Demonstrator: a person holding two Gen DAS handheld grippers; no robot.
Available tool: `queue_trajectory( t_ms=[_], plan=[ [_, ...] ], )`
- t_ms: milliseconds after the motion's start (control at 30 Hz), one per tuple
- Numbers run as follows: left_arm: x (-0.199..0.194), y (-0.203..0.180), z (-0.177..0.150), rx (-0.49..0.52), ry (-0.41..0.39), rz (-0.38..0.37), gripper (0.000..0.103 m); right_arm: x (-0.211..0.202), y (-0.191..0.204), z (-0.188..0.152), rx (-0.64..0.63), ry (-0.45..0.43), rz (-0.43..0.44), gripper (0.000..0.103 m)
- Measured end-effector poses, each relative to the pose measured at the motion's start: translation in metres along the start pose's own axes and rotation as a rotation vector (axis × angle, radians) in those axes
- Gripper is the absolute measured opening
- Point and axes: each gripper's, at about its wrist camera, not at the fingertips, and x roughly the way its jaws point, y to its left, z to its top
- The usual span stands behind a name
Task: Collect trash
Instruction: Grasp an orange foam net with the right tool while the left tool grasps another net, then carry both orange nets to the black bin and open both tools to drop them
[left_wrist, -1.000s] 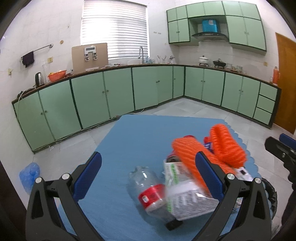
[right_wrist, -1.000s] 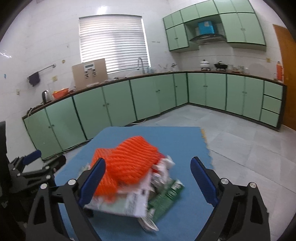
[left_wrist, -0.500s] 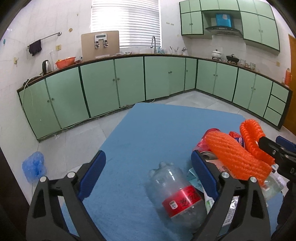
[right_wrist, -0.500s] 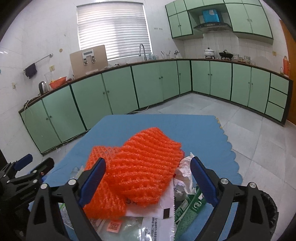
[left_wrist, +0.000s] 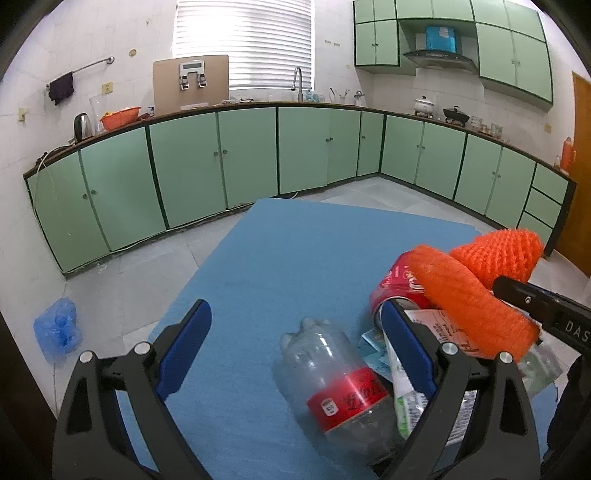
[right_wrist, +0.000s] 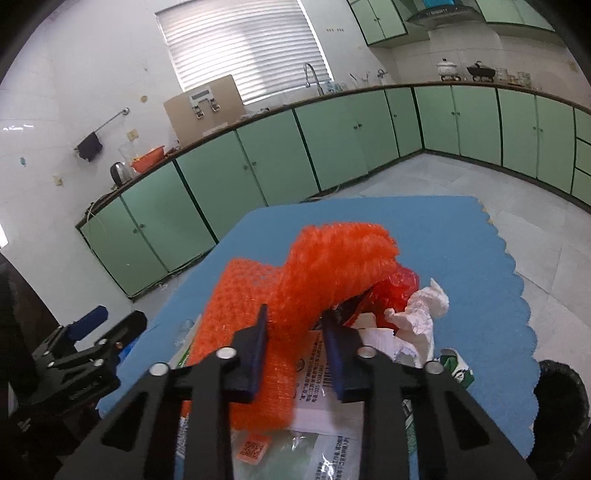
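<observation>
Right gripper (right_wrist: 295, 321) has been closed from wide open half a second ago down to a narrow gap, and the orange foam net (right_wrist: 295, 280) is now pinched between its blue pads; the net's far end is seen bunched and raised above the rest of the pile, so the first pickup is judged to be secured, with the lift only starting. Under and just beside the net, printed plastic wrappers (right_wrist: 317, 373), crumpled white paper (right_wrist: 421, 314) and a red plastic scrap (right_wrist: 399, 284) are left lying on the blue mat (right_wrist: 461, 236); a black bin rim (right_wrist: 554, 406) is visible at the lower right edge of the mat, judged to be the likely drop point. Right tool is pitched downward and forward over the near edge of the pile, fingers roughly level with each other. Left gripper (left_wrist: 295, 343) is held wide open and empty, low over the mat; it has been moved closer to the pile over the last second. The clear plastic bottle (left_wrist: 332, 384) with its red label lies on its side between the open fingers, touched by neither as far as can be told. Beyond it, a red drink can (left_wrist: 395, 284) lies on its side against the net. In the left wrist view the right tool's finger is seen entering from the right against the net. Further out: tiled floor, a blue plastic bag (left_wrist: 55, 328) on it, green cabinets (left_wrist: 251, 155).
</observation>
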Motion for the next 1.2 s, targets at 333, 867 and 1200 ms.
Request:
queue_trajectory(
  t_ms=[333, 867, 1200],
  plan=[
    [-0.01, -0.025, 0.001, 0.006, 0.009, -0.119, 0.09, -0.04, -0.007, 0.003, -0.036, -0.08, -0.044, 0.019],
    [0.013, -0.099, -0.007, 0.082, 0.102, -0.259, 0.09, -0.071, -0.044, -0.005, 0.012, -0.116, -0.125, 0.019],
    [0.024, -0.1, -0.003, 0.044, 0.135, -0.329, 0.021, -0.069, -0.053, -0.007, 0.037, -0.107, -0.126, 0.019]
  ],
)
